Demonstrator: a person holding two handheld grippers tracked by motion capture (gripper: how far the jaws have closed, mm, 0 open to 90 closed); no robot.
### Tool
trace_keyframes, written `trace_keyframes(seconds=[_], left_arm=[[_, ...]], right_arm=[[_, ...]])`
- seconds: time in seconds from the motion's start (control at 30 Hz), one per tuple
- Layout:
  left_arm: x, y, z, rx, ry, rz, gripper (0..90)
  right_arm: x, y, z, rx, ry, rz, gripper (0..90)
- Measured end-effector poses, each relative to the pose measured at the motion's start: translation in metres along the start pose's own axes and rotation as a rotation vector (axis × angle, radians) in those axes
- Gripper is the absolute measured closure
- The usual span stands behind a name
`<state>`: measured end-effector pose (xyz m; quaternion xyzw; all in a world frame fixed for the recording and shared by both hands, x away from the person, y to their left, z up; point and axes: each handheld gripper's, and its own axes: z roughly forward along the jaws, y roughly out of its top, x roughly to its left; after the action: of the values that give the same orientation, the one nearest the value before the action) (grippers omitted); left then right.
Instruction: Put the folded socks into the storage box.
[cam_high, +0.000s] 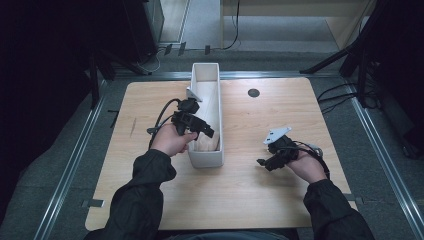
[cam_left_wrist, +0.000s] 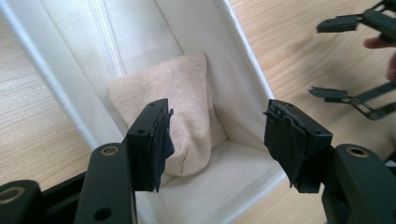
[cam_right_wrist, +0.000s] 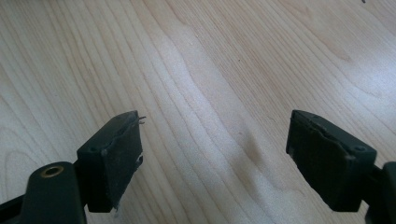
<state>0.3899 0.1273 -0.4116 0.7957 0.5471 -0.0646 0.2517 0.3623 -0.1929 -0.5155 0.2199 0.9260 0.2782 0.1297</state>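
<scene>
Cloth: a folded beige cloth (cam_left_wrist: 180, 109), soft and slightly fuzzy, with rounded corners and a thin dark thread mark near its lower edge; it looks like a flat pad, narrower at the bottom end in the left gripper view
Where the cloth is: inside the white bin (cam_high: 216, 75), at the end nearest the person, leaning against the bin's wall and end corner, its lower edge on the bin floor
Bin: long, narrow, white fabric-lined, standing lengthwise on the wooden table (cam_high: 250, 190), left of the table's middle
Left gripper (cam_high: 202, 131): held over the near end of the bin, pointing down into it; in its own view (cam_left_wrist: 217, 135) the jaws stand apart with the cloth seen beyond the gap, the pads not touching it, nothing held
Right gripper (cam_high: 264, 162): held low over bare table to the right of the bin, well apart from it; in its own view (cam_right_wrist: 212, 158) the jaws are wide apart with only wood grain between them
Table hole: a small dark round grommet (cam_high: 253, 92) right of the bin's far half
</scene>
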Motion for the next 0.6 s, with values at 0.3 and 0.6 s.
trace_keyframes(seconds=[0.3, 0.6], left_arm=[[0.016, -0.011, -0.023, -0.020, 0.045, 0.021, 38.1], [0.039, -0.033, -0.030, -0.039, 0.078, 0.017, 38.7]], right_arm=[[0.000, 0.000, 0.000, 0.000, 0.000, 0.003, 18.4], [0.000, 0.000, 0.000, 0.004, 0.001, 0.006, 18.4]])
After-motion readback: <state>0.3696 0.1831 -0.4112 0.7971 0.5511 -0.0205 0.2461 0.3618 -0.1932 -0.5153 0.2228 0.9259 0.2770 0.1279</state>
